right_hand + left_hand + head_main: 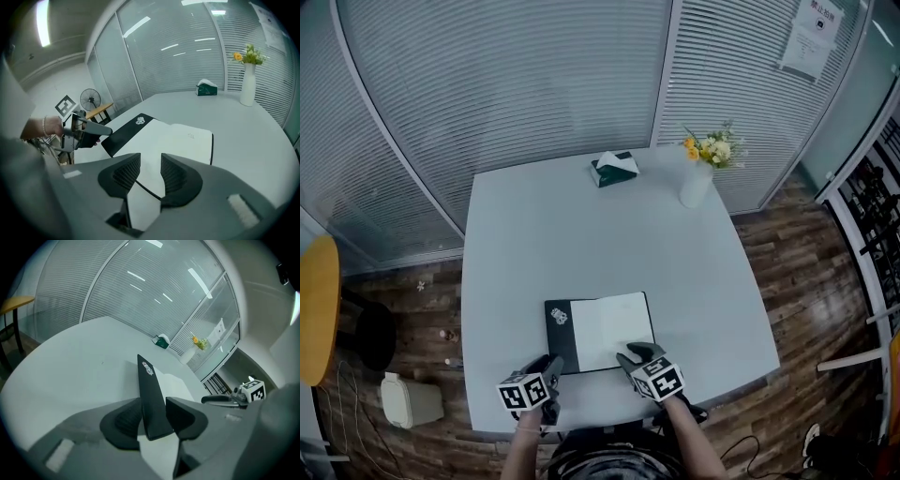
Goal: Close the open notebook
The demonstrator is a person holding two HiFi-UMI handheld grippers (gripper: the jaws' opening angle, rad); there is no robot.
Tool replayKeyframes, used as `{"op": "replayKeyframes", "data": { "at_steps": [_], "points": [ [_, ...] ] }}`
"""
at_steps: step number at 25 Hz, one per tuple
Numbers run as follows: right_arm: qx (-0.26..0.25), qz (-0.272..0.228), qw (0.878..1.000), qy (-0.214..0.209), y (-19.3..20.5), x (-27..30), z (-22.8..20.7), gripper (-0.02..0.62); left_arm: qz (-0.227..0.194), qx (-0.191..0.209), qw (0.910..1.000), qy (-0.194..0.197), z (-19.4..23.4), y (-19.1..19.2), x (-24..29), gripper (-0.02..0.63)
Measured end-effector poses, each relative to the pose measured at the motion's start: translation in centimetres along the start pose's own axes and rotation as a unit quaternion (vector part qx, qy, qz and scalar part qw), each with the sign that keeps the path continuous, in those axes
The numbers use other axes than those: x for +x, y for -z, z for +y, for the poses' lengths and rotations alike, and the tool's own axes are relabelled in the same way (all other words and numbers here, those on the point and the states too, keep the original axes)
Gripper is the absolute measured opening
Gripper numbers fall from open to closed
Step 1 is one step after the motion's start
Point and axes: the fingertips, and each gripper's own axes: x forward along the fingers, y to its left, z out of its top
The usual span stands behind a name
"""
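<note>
pale table (534, 244) bears open notebook (600, 330), blinds (516, 84) behind, wood floor (797, 281) below.

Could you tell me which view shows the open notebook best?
The head view: the notebook shows nearly whole. The left gripper view shows mostly its black cover; the right, its pages behind the jaws.
</note>
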Motion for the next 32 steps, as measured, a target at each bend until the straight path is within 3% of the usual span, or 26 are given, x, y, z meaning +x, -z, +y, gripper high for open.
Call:
{"op": "replayKeyframes", "data": {
  "at_steps": [9, 15, 23, 26, 32],
  "points": [
    [0.014, -0.057, 0.998, -0.006, -2.2, -2.8, -0.1, 0.13, -0.031, 0.029, 0.999, 0.018, -3.7, -1.7, -1.6, 0.13],
    [-0.019, -0.082, 0.996, -0.003, -3.6, -4.6, 0.4, 0.12, -0.047, 0.049, 0.9968, 0.042, -6.9, -2.7, -1.8, 0.11],
    [-0.029, -0.108, 0.994, -0.002, -5.3, -7.0, 0.5, 0.109, -0.043, 0.092, 0.9928, 0.065, -10.7, -3.0, -0.7, 0.098],
    [-0.037, -0.123, 0.992, -0.002, -5.9, -7.8, 0.6, 0.096, -0.04, 0.094, 0.9914, 0.082, -12.3, -3.0, 0.0, 0.069],
    [-0.051, -0.121, 0.991, 0.0, -6.2, -9.1, 0.8, 0.092, -0.032, 0.108, 0.9865, 0.119, -15.9, -2.4, 1.6, 0.071]
  ]
}}
